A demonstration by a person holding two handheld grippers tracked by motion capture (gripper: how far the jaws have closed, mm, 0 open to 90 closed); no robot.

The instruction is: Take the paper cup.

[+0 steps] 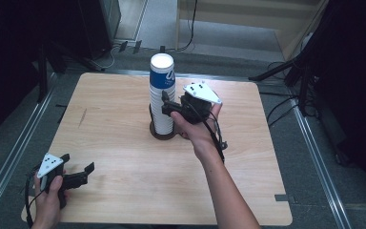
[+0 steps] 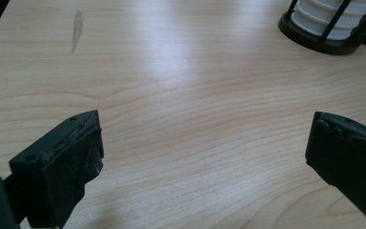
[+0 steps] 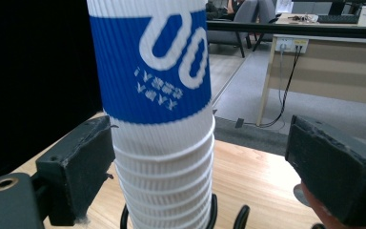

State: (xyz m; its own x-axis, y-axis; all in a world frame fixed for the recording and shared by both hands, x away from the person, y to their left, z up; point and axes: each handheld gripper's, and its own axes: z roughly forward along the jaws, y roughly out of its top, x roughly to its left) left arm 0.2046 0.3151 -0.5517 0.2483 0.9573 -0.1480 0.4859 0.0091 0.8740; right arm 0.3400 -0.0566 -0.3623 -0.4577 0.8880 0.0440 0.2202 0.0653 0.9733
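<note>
Looked along two black fingers (image 3: 76, 171) of the right gripper (image 3: 205, 176), set apart on either side of a stack of ribbed white cups (image 3: 164, 176). Left finger touching or just beside the stack; right finger (image 3: 336, 174) well apart from it. Top cup (image 3: 152, 67) banded blue with white lettering. Stack stood in a black wire holder (image 3: 214, 214) on the wooden tabletop (image 3: 252, 186), near its far edge. Beyond, grey floor, a desk (image 3: 324, 67), hanging cables.

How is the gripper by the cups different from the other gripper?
The right gripper is up at the stack of cups, with the stack between its jaws; the left gripper sits low near the table edge with bare wood between its jaws. In its own view, the left gripper's jaws stand wider. Both are black with a grey plate.
</note>
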